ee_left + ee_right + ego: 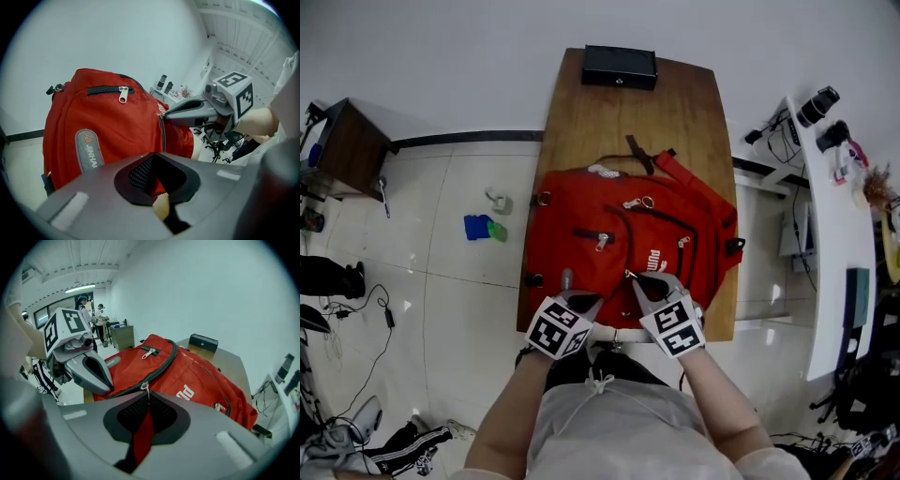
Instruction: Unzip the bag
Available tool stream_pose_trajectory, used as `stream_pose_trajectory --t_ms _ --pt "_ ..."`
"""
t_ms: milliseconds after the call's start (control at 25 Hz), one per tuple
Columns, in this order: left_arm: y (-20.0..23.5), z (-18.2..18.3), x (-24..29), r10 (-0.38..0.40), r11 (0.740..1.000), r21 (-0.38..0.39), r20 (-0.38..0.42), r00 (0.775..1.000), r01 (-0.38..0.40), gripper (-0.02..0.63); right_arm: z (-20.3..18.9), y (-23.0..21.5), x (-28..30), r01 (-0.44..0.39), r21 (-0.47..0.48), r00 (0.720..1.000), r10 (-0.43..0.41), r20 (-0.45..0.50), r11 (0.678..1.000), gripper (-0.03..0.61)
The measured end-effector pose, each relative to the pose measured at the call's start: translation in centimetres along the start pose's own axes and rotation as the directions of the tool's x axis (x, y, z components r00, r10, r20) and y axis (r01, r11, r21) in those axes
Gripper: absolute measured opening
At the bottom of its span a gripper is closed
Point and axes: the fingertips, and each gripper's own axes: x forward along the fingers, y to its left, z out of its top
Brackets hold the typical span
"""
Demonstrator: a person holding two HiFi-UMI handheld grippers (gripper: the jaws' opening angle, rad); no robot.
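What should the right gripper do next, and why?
Probably draw the red pull tab along the dark zipper track. The right gripper is shut on that tab, the zipper looks closed, and the left gripper pinches the bag fabric, bracing it.

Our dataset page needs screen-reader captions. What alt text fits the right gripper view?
The right gripper is shut on the red pull tab of a zipper on a red backpack on a table. The left gripper is close beside it.
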Motion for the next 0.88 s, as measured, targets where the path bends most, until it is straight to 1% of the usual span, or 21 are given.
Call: stream_pose_trajectory --t_ms 120,320,480,720,880 --pt "0.1 -0.1 0.0 0.004 1.0 0.002 -0.01 1.0 -0.004 0.006 1.3 -1.7 0.1 0.015 0.034 0.999 -0.016 0.03 0.999 0.015" --pt "0.0 -0.2 0.1 0.007 1.0 -0.02 -0.018 1.0 -0.008 0.006 3.5 -3.9 0.3 0.027 0.033 0.998 -0.029 0.06 0.999 0.015" --pt "0.2 -0.2 0.2 0.02 0.999 -0.03 -0.033 0.999 -0.021 0.006 5.1 -5.4 0.7 0.036 0.051 0.997 -0.04 0.071 0.998 0.015" --pt "0.5 -0.2 0.1 0.023 0.998 -0.053 -0.033 0.999 -0.025 0.006 7.8 -7.0 2.1 0.021 0.047 0.995 -0.025 0.093 0.999 0.018" --pt "0.4 0.0 0.0 -0.01 0.997 -0.074 -0.032 0.999 0.007 0.006 8.6 -7.6 3.1 0.001 0.032 0.996 -0.004 0.086 0.999 0.018"
